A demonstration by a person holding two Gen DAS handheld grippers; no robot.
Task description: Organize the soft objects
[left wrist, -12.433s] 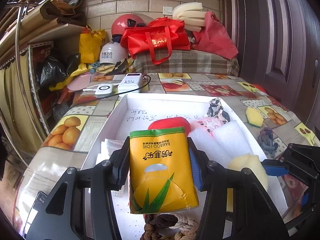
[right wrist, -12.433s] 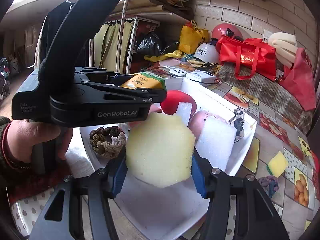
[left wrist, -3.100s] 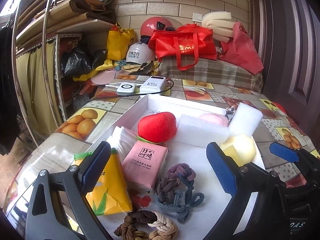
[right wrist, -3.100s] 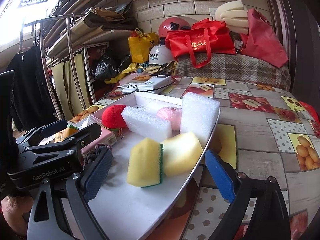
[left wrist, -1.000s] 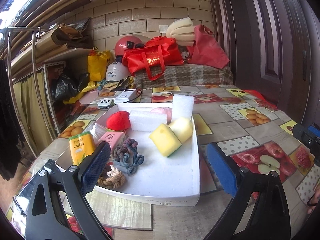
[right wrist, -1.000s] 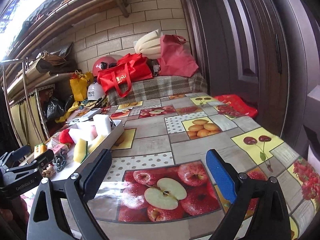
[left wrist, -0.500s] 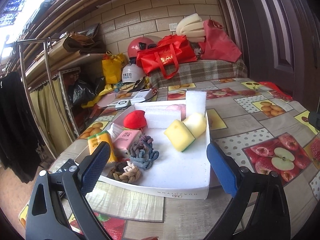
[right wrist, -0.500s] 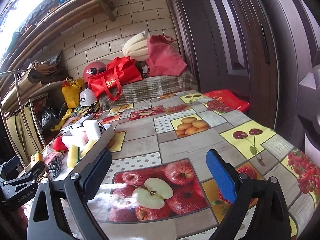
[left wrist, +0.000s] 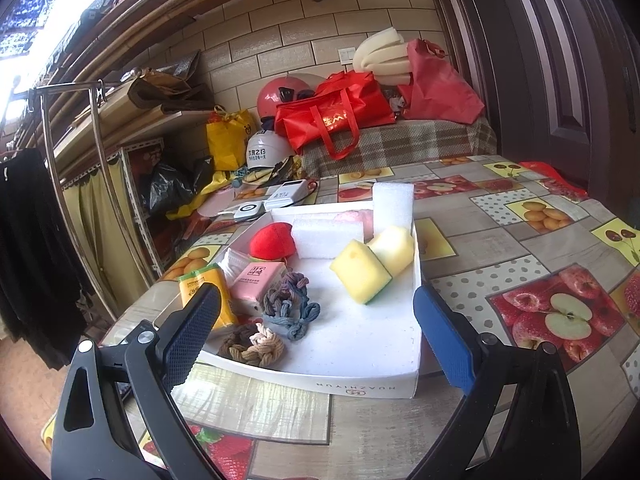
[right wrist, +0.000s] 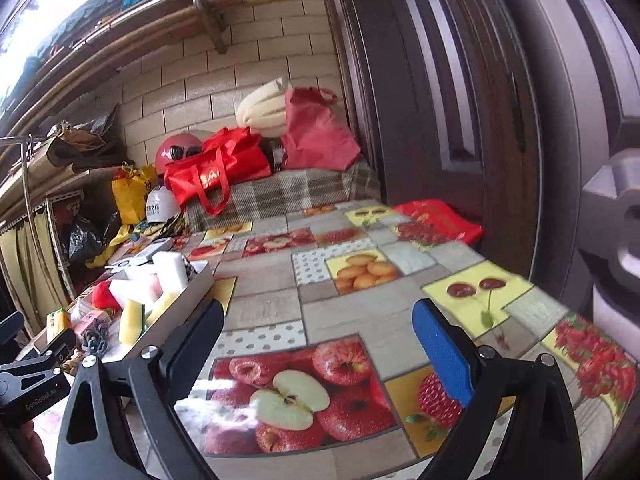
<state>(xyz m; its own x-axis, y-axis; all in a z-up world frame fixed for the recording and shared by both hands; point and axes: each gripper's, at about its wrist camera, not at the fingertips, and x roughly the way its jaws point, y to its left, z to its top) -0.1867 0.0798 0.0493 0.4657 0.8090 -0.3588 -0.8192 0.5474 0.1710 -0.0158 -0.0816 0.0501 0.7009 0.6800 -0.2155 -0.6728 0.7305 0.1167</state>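
Retreat is what changed: your left gripper point(left wrist: 316, 332) and right gripper point(right wrist: 316, 344), both released and empty, have pulled back from the shallow white cardboard tray point(left wrist: 360, 386) at frame centre, its soft items packed, so sorting looks finished.

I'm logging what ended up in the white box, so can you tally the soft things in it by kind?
Sponges: 2
White foam blocks: 2
Braided rope rings: 2
Tissue packs: 3
Red plush: 1
Pink soft item, mostly hidden: 1
Total: 11
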